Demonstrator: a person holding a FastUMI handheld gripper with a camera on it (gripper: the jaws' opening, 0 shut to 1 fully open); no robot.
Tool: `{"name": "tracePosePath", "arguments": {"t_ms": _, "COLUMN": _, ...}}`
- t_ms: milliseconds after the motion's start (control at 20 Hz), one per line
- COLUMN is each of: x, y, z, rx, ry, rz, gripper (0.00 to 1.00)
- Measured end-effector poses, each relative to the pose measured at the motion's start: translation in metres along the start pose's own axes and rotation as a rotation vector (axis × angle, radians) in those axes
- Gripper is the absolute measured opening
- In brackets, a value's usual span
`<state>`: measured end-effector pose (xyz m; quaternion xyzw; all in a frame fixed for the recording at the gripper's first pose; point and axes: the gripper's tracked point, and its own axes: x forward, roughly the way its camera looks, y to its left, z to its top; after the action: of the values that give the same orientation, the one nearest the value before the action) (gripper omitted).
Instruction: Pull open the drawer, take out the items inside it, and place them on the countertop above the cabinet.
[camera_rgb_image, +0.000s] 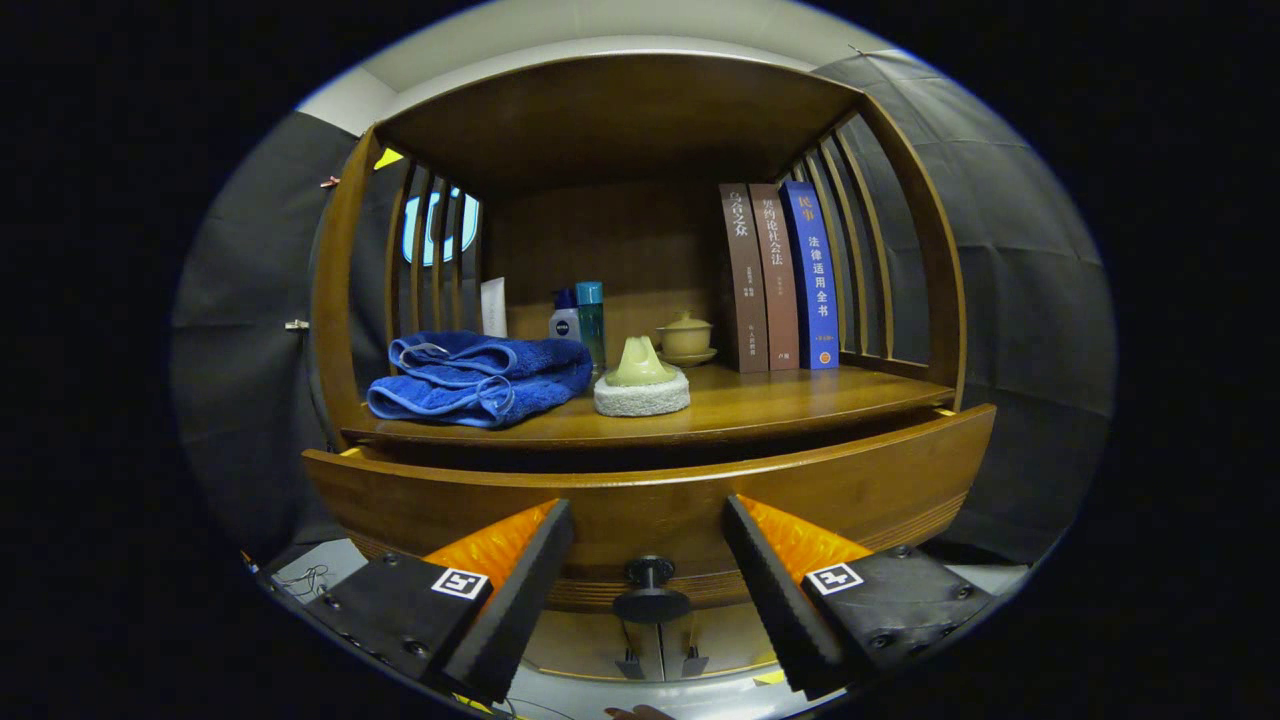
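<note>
A wooden cabinet stands before me. Its drawer (650, 490) is pulled out a little, with a dark gap between its front panel and the countertop (790, 405) above. The round dark drawer knob (650, 590) sits between my fingers, slightly below their tips. My gripper (648, 515) is open, with its fingers on either side of the knob and not touching it. On the countertop lie a folded blue towel (480, 380) and a white scrub pad with a pale green handle (641, 385). The drawer's inside is hidden.
At the back of the countertop stand a white tube (494, 306), two bottles (580, 318), a small lidded cup on a saucer (685, 338) and three upright books (780, 278). Slatted wooden sides (860, 250) and a wooden top enclose the shelf.
</note>
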<state>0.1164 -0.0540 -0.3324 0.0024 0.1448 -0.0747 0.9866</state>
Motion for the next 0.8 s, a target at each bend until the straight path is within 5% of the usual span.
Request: {"name": "tracePosePath", "arguments": {"t_ms": 800, "x": 0.027, "y": 0.002, "z": -0.002, "rx": -0.007, "ry": 0.001, "rz": -0.011, "gripper": 0.99}}
